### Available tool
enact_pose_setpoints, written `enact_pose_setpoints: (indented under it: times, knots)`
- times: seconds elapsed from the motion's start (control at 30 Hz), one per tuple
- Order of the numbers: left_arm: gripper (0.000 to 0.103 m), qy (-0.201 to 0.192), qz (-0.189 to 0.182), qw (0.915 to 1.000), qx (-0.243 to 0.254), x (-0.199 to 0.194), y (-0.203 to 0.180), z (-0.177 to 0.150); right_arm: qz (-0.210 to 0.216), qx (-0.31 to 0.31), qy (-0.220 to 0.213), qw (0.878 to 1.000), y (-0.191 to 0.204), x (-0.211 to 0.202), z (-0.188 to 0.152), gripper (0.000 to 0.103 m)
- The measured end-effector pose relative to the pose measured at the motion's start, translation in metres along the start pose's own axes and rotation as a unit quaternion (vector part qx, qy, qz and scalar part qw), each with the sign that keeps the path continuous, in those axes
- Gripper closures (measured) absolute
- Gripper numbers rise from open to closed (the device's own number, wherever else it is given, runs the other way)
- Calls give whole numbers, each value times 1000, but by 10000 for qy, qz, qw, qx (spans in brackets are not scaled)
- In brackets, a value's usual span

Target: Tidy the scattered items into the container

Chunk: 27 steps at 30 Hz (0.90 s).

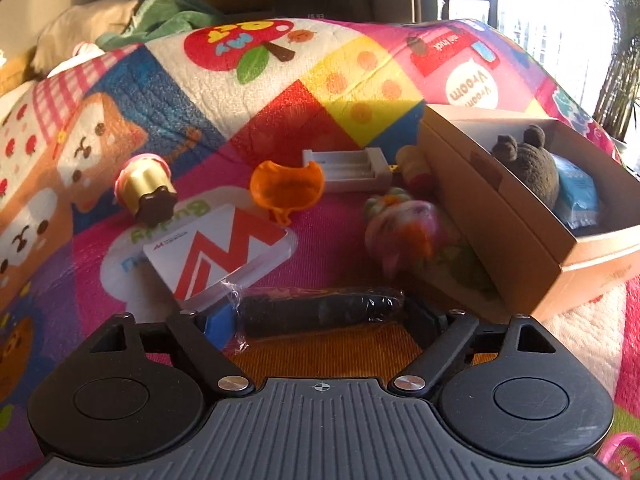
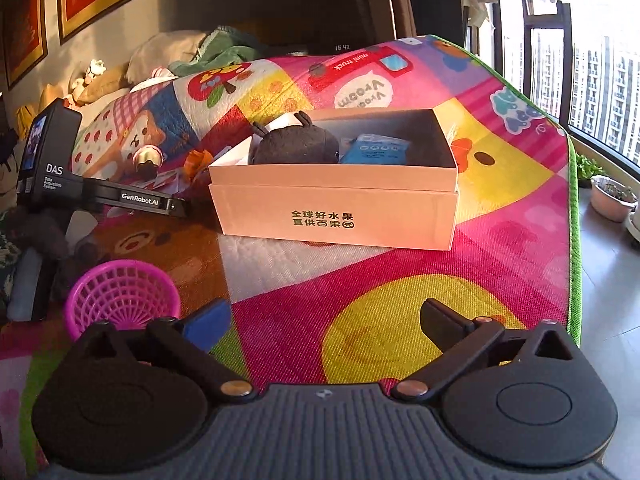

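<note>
My left gripper (image 1: 320, 314) is shut on a black plastic-wrapped item (image 1: 320, 310), held crosswise between its fingers low over the mat. The open cardboard box (image 1: 516, 224) stands to its right and holds a grey plush (image 1: 528, 164) and a blue packet (image 1: 578, 192). On the mat lie a red-and-white card box (image 1: 224, 252), an orange scoop (image 1: 286, 186), a cupcake toy (image 1: 146, 186), a white battery holder (image 1: 348, 168) and a colourful soft toy (image 1: 400, 228). My right gripper (image 2: 324, 324) is open and empty, in front of the box (image 2: 336, 216). The left gripper body (image 2: 100, 196) shows at the left.
A purple mesh basket (image 2: 120, 296) sits on the mat by my right gripper's left finger. The colourful play mat (image 2: 500, 208) ends at a green edge on the right, with floor, plant pots (image 2: 612, 198) and a window beyond. Pillows and a green cloth (image 1: 172, 16) lie at the back.
</note>
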<state>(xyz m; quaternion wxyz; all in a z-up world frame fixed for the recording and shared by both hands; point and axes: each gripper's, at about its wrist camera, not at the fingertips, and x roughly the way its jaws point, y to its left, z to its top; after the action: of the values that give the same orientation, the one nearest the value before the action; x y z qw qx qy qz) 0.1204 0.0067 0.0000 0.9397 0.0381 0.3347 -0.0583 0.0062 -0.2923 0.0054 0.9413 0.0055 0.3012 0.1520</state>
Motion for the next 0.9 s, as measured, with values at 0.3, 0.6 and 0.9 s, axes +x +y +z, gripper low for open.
enact_pose_setpoints:
  times: [0.3,0.6,0.9]
  knots:
    - [14,214,-908,9955,141,-73,-3,-51,1061,-717,-423,9909,29,-36,4,2]
    - [7,55,-914,9954,-285,-119,14,-66,1679,-1987,-102,9655,96,-39,0,27]
    - [3,45,-974,9948,-303,-125,13,-61,1164,-1800,287,9763,105,-12,-4,88]
